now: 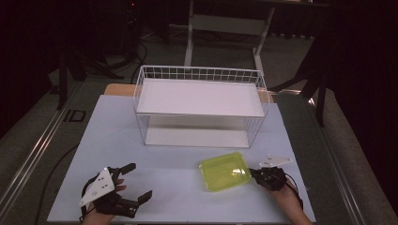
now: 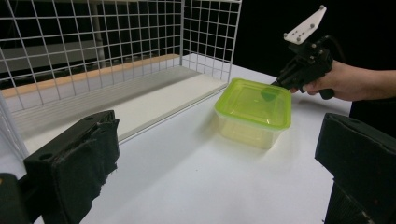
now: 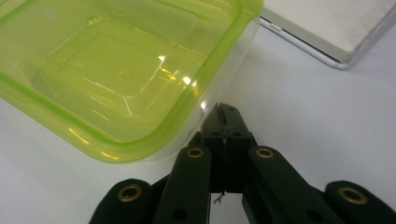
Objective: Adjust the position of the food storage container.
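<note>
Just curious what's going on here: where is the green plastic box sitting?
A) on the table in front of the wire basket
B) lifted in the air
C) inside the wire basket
A: the green plastic box rests on the table, in front of the wire basket.

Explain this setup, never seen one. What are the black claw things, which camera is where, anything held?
No robot here: a person holds a two-jaw hand tool in each hand and works at a white table.

The high view looks down from above the person's side. The left gripper sits at lower left with its fingers wide apart and nothing between them. The right gripper is at lower right.

The other two pictures come from cameras riding on the grippers, each looking along its own jaws.

On the table stand a white wire basket rack with two shelves and a yellow-green plastic container.

The right gripper's jaws are pressed together, and its tip sits at the container's edge. It looks to be touching or nudging the container rather than gripping it; contact is hard to confirm.
</note>
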Action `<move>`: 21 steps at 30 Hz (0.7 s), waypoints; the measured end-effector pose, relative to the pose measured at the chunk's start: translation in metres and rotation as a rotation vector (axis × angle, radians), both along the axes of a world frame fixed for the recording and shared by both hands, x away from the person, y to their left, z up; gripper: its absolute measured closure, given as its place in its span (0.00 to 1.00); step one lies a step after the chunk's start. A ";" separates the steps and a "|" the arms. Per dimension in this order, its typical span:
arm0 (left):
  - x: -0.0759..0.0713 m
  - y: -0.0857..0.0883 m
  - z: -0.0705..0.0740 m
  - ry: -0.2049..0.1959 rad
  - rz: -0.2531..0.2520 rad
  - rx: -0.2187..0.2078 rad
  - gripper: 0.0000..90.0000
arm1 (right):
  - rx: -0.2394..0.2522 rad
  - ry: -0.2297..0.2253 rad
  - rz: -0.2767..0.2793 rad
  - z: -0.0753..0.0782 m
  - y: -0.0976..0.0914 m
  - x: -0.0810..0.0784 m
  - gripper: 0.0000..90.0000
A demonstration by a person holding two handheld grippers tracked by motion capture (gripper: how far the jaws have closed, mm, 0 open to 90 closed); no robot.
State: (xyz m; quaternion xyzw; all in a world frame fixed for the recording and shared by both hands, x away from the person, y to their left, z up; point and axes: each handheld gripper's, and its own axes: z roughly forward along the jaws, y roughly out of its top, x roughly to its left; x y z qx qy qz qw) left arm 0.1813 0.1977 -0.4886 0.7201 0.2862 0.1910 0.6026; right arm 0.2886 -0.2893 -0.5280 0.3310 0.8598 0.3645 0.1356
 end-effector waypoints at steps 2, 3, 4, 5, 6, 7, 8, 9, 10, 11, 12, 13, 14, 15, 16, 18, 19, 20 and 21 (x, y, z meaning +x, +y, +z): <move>0.000 0.000 0.000 0.002 0.001 -0.001 0.01 | -0.002 0.002 -0.011 0.000 0.000 0.002 1.00; 0.000 0.000 0.000 0.002 0.001 -0.001 0.01 | -0.002 0.002 -0.011 0.000 0.000 0.002 1.00; 0.000 0.000 0.000 0.002 -0.001 0.001 0.01 | -0.002 0.003 -0.018 0.000 -0.001 0.004 1.00; 0.000 0.000 0.000 0.003 -0.001 0.001 0.01 | 0.009 0.004 -0.016 0.001 -0.002 0.005 1.00; 0.000 0.000 0.000 0.003 -0.001 0.003 0.01 | 0.008 0.008 -0.011 0.003 -0.002 0.005 1.00; 0.000 -0.001 -0.001 0.003 -0.002 0.003 0.01 | 0.008 0.008 -0.011 0.003 -0.002 0.005 1.00; 0.000 -0.001 -0.001 0.003 -0.002 0.002 0.01 | 0.016 0.026 0.007 0.002 0.001 0.002 1.00; 0.000 -0.001 -0.001 0.003 -0.002 0.001 0.01 | 0.016 0.026 0.007 0.002 0.001 0.002 1.00; 0.000 -0.001 -0.001 0.005 -0.002 0.002 0.01 | 0.016 0.035 0.013 0.001 0.003 0.002 1.00; 0.000 -0.001 -0.001 0.005 -0.003 0.001 0.01 | 0.008 0.041 0.028 0.000 0.007 0.000 1.00; 0.000 -0.001 -0.001 0.005 -0.003 0.002 0.01 | 0.000 0.046 0.040 -0.001 0.010 -0.001 1.00; 0.000 -0.002 -0.001 0.004 -0.004 0.004 0.01 | 0.001 0.049 0.045 -0.002 0.011 -0.001 1.00; 0.000 -0.002 -0.001 0.004 -0.005 0.005 0.01 | 0.005 0.055 0.050 -0.002 0.014 -0.001 1.00; 0.000 -0.002 -0.001 0.003 -0.005 0.006 0.01 | 0.004 0.056 0.057 -0.003 0.016 -0.001 1.00; 0.000 -0.002 -0.001 0.003 -0.005 0.006 0.01 | 0.002 0.059 0.061 -0.004 0.018 -0.001 1.00; 0.000 -0.001 -0.001 0.004 -0.004 0.005 0.01 | 0.000 0.069 0.071 -0.004 0.025 0.000 1.00; 0.000 -0.001 -0.001 0.006 -0.004 0.004 0.01 | 0.000 0.069 0.071 -0.004 0.025 0.000 1.00; 0.000 -0.001 -0.001 0.008 -0.004 0.006 0.01 | -0.001 0.070 0.075 -0.003 0.026 0.001 1.00; 0.000 -0.001 -0.001 0.008 -0.004 0.007 0.01 | 0.000 0.070 0.078 -0.003 0.028 0.001 1.00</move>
